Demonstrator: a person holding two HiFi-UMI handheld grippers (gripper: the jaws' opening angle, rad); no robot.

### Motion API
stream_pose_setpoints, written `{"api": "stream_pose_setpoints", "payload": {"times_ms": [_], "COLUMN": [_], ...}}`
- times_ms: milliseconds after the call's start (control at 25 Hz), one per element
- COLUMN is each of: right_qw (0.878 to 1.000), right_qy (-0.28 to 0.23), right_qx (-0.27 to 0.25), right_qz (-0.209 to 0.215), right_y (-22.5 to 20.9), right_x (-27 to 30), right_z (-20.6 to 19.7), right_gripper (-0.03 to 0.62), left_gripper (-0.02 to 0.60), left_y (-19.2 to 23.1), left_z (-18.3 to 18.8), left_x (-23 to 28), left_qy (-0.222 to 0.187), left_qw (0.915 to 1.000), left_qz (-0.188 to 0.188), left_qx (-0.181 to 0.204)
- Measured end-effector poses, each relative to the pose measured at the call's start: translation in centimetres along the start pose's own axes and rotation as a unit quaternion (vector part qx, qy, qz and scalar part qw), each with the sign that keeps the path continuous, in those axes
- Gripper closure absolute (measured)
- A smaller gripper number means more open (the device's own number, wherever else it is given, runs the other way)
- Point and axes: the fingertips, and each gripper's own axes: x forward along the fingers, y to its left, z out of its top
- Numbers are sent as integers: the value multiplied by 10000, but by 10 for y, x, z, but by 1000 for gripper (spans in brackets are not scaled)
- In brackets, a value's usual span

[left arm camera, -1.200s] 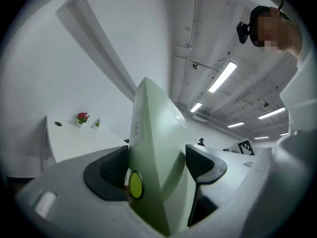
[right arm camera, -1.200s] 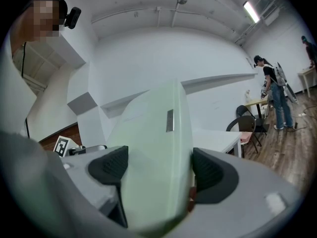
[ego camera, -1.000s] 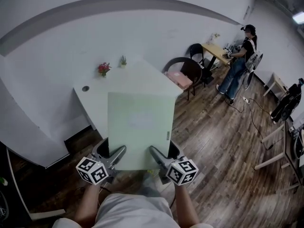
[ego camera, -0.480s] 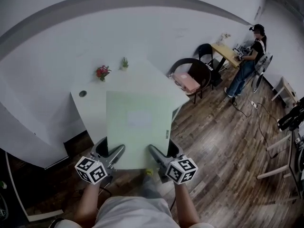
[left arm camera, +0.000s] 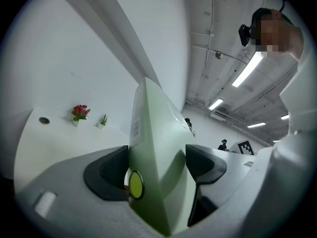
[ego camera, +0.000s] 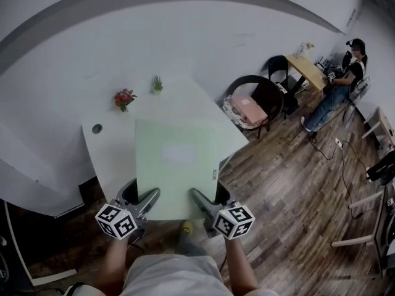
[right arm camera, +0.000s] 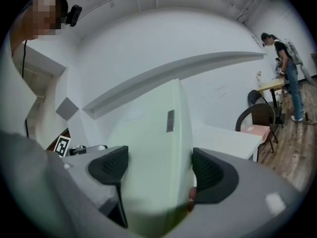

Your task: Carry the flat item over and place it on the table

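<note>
Facing the white table (ego camera: pixel 106 148), you hold the pale green flat rectangular box (ego camera: pixel 176 165) in the air over its near end, with the long axis running straight away from you. Your left gripper (ego camera: pixel 150 196) and right gripper (ego camera: pixel 196 196) each clamp the box's near edge, one toward each corner. Neither is nearer the table, so lower both evenly.
</note>
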Motion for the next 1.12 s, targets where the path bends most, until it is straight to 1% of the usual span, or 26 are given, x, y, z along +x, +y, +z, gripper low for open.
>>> {"api": "stream_pose_setpoints", "payload": {"times_ms": [280, 480, 680, 920, 1120], "right_qw": [9995, 9984, 9976, 9972, 9965], "right_qy": [152, 297, 376, 446, 531], "right_qx": [-50, -52, 29, 59, 8], "right_qz": [272, 486, 584, 600, 640], "right_y": [-63, -93, -106, -111, -113], "right_x": [48, 70, 84, 96, 118], "right_z": [42, 59, 62, 62, 63], "right_gripper": [194, 194, 194, 194, 194], "left_gripper": [216, 216, 215, 215, 216], "left_y": [16, 22, 30, 38, 57], "left_z": [19, 25, 27, 28, 32], "left_x": [75, 109, 122, 130, 135], "left_qy": [-129, -175, -128, -116, -167], "left_qw": [9994, 9983, 9976, 9972, 9966], "left_qz": [311, 560, 683, 731, 779], "left_qx": [-25, -67, -66, -95, -188]}}
